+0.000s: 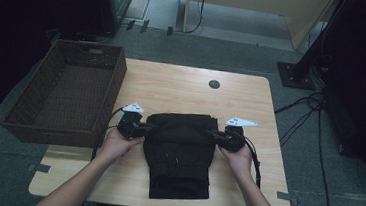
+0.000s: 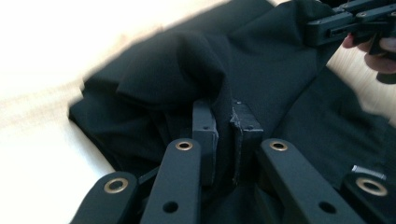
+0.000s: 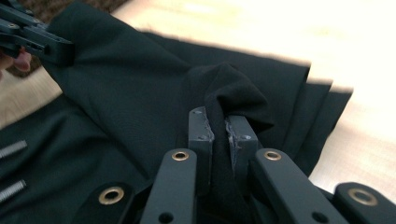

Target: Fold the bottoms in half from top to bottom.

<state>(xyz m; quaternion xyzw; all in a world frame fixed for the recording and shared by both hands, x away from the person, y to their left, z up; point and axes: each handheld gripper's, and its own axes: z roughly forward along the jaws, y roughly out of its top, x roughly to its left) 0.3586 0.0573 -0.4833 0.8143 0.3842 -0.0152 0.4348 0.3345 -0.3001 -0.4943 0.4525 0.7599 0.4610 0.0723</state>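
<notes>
Garment (image 1: 179, 153) black, no legible label | left hand-held gripper (image 2: 224, 135) pinching fold | right hand-held gripper (image 3: 219, 135) pinching fold

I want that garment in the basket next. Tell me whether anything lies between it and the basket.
Nothing visible does. The black garment lies on the table, pinched at its sides by the left gripper and right gripper. The wicker basket sits just left of it, with bare tabletop between.

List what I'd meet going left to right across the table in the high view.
Wicker basket → left gripper → black garment → right gripper, both sets of jaws clamped on the garment's edges.
</notes>
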